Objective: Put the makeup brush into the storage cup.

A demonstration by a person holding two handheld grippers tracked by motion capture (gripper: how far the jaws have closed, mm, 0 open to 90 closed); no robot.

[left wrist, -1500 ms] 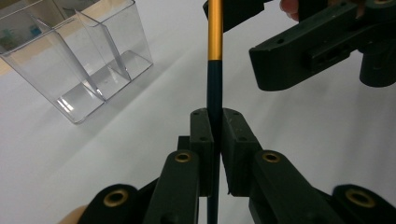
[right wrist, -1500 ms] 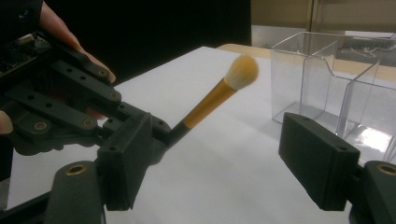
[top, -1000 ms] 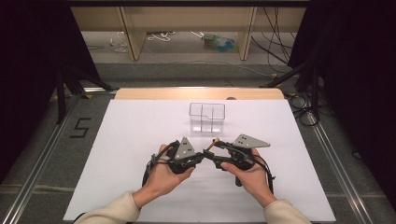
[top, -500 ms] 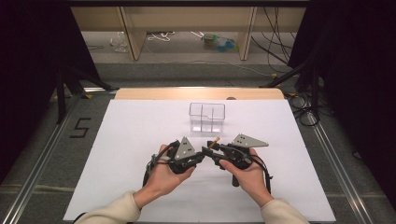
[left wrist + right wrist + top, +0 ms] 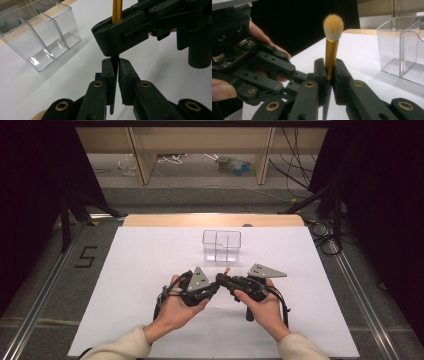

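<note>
A makeup brush with pale bristles [image 5: 333, 23], a gold ferrule [image 5: 330, 56] and a thin black handle [image 5: 114, 62] stands upright between both grippers above the white table. My right gripper [image 5: 329, 65] is shut on the brush at the ferrule's lower end; its jaws have just been closing on it. My left gripper [image 5: 114, 67] is shut on the black handle lower down, right beneath the right gripper's jaws. In the high view the left gripper [image 5: 212, 291] and right gripper [image 5: 223, 281] meet tip to tip at table centre, with the brush [image 5: 226, 270] poking up.
A clear plastic box with dividers [image 5: 221, 245] stands just beyond the grippers, also seen close by [image 5: 40, 37] [image 5: 404, 45]. The white table sheet [image 5: 140, 270] spreads wide on both sides. Cables and shelving lie on the floor behind the table.
The right gripper's jaws have drawn in onto the brush. Both hands have stayed where they were.
</note>
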